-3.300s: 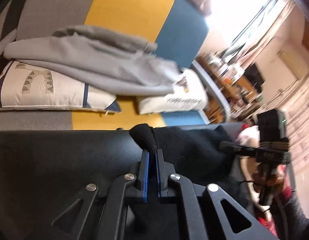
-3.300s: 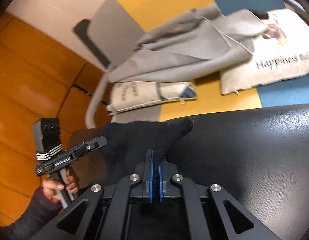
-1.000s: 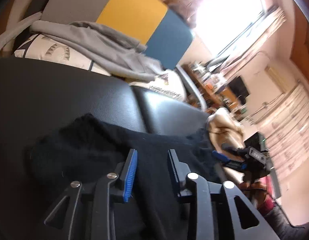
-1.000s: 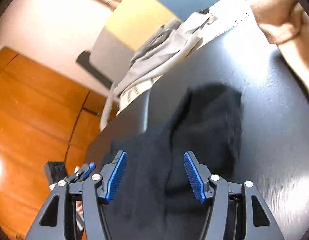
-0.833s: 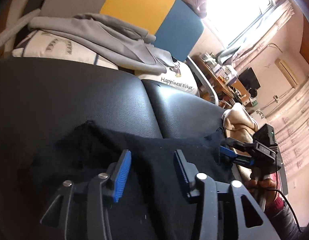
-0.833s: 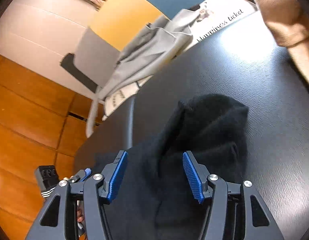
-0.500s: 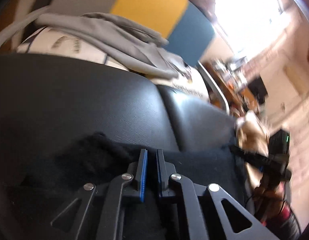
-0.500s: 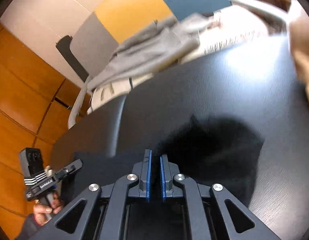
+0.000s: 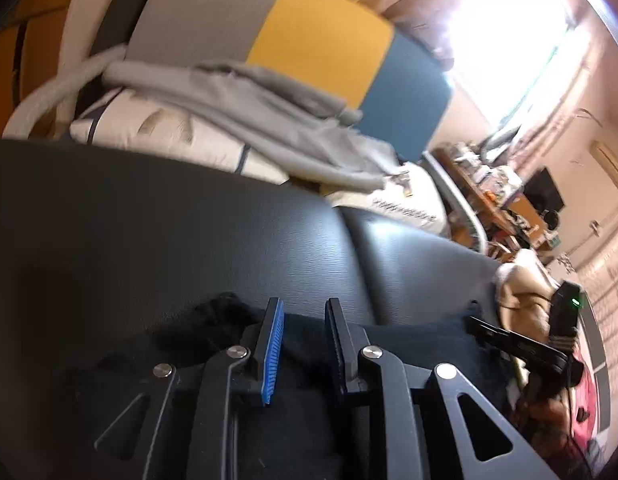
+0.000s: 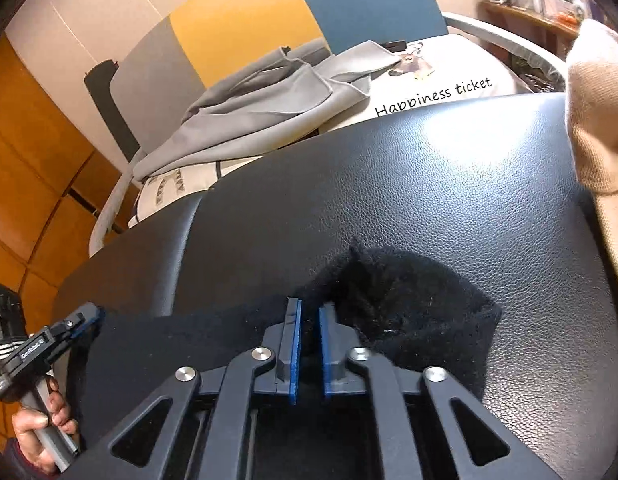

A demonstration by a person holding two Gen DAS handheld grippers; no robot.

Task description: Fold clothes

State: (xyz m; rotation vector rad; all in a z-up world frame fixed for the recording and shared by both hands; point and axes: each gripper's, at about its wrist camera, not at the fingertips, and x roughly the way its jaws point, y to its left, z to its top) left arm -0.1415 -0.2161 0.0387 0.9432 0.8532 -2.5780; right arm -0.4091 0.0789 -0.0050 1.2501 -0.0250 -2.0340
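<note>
The left claw (image 9: 303,312) and the right claw (image 10: 308,312) each hover over a black garment (image 10: 409,304), jaws opening, blue pads clear of the cloth between them. The garment lies bunched on a black leather surface (image 10: 429,184) (cushioned, with a seam). Behind, grey clothing (image 10: 269,104) drapes over printed pillows (image 10: 441,80).

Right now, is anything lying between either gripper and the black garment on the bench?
Nothing visible. The black garment lies on the black padded bench directly under both. The left gripper and right gripper are opening, with dark cloth showing in each gap, whether still pinched is unclear.
</note>
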